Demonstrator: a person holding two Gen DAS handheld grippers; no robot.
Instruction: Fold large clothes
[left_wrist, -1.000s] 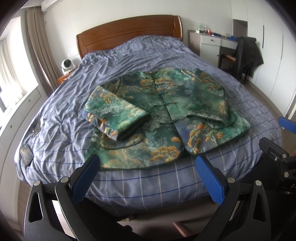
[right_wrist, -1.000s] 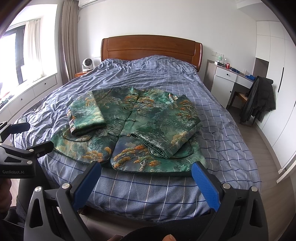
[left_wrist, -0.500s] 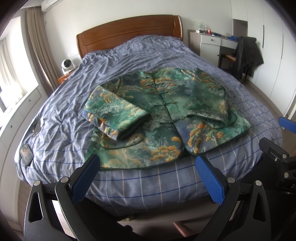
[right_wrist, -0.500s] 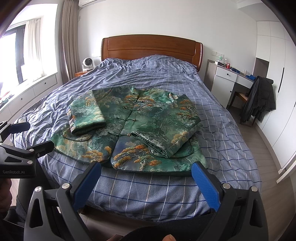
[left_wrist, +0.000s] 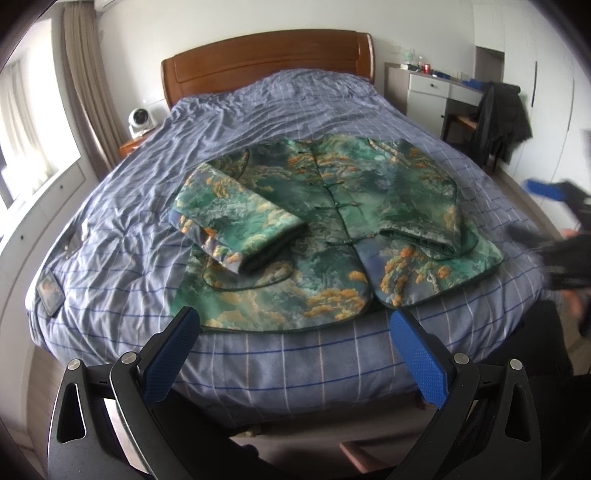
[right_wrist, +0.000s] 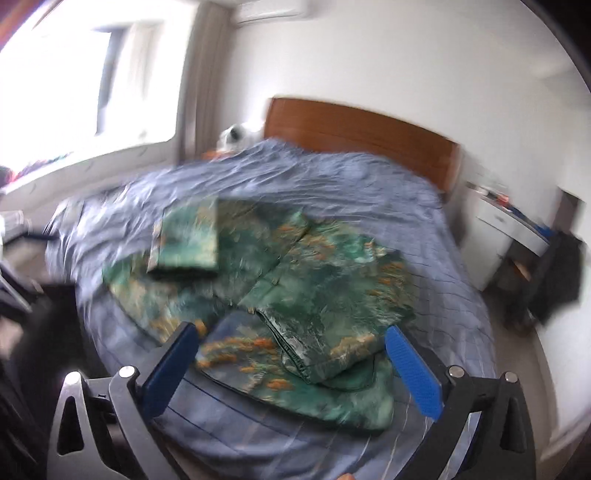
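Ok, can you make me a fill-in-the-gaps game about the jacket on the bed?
1. The green patterned jacket lies on a checked ____ duvet.
2. Both sleeves are folded ____ the jacket's front.
3. The left gripper has its jaws ____.
4. The headboard is made of ____.

Missing words: blue; over; open; wood

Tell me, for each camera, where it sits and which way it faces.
Left wrist: sits on the left hand-held gripper at the bed's foot, faces the headboard; its open blue fingers show.
Right wrist: sits on the right hand-held gripper, faces across the bed toward the window; open fingers show, picture blurred.
Both share the jacket with its sleeves folded in.
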